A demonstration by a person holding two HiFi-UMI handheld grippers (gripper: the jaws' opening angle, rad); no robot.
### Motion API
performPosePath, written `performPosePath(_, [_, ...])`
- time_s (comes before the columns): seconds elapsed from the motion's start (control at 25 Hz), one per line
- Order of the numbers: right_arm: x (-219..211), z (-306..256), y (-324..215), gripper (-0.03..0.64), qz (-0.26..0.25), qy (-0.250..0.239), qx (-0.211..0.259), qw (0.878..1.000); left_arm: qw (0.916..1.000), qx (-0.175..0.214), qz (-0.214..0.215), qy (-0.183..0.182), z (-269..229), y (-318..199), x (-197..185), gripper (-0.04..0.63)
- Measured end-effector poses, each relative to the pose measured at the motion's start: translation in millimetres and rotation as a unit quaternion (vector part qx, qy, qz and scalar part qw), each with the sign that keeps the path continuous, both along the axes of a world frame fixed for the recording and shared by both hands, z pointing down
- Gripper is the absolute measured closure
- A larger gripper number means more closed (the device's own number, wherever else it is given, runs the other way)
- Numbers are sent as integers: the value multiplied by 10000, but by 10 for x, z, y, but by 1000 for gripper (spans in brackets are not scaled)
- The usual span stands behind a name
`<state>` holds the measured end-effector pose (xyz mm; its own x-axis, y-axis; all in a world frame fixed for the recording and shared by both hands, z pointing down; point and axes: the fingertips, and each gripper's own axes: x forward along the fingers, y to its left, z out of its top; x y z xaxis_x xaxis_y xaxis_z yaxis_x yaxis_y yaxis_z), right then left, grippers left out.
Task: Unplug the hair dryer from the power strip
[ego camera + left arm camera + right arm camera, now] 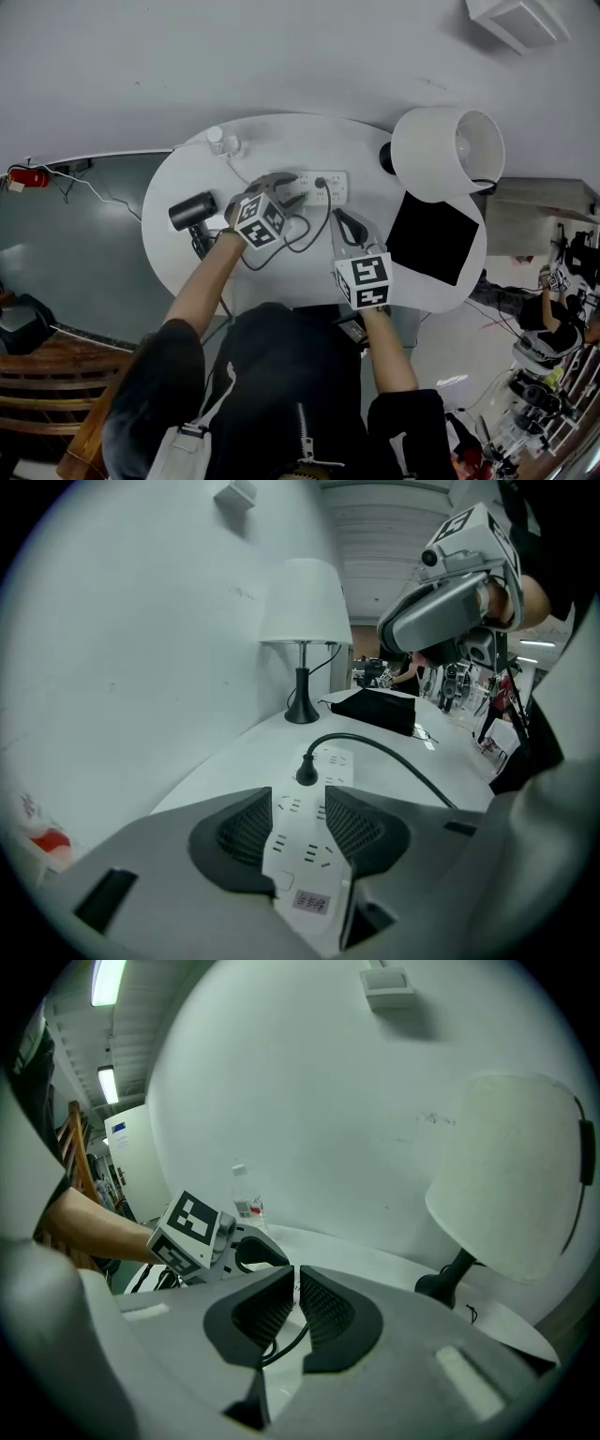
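From the head view, a white table [187, 178] holds the power strip [330, 178] near the wall. The black hair dryer [192, 210] lies to the left of it, near the table's edge. Its cord [319, 225] loops across the table to a black plug [321, 182] that sits in the strip. The left gripper [286, 192] is at the near end of the strip. The right gripper [349, 225] waits a little way back, above the cord and near the big lamp [445, 150].

In the left gripper view, the jaws stand wide apart with the end of the strip between them. They do not seem to squeeze it yet. The plug is farther along the strip, still pushed in. I think this hand should close on the strip and hold it flat, so it does not lift when the plug is pulled.

In the right gripper view, the jaws are almost together and hold nothing. The cord shows just under them. I think this hand must open first, go to the plug and grab its fat body, not the thin cord. Then it should pull straight up. A sideways tug could bend the pins or drag the strip along.
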<state>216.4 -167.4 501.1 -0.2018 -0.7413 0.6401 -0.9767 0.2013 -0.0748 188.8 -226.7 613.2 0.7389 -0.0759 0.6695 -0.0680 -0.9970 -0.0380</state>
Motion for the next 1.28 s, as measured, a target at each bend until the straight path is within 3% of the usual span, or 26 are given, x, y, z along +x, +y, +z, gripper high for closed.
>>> performPosePath(0.4, [-1,230,-148,583,-293,71,-332,9990,9998,-128,8,-157,283,-38,36,410])
performPosePath(0.88, [96,589,-378,567,-847,496,-899,9911,9995,-218,136,-198,354,0,63,410])
performPosePath(1.12, [67,830,-456,484,-1285,785,-1311,9799,9994,-276,110,-187,347,0,71,410])
performPosePath(1.28, [6,1001,-529,485,-1680,1070,-1501,9684,9992,-310,120,-203,359,-7,72,410])
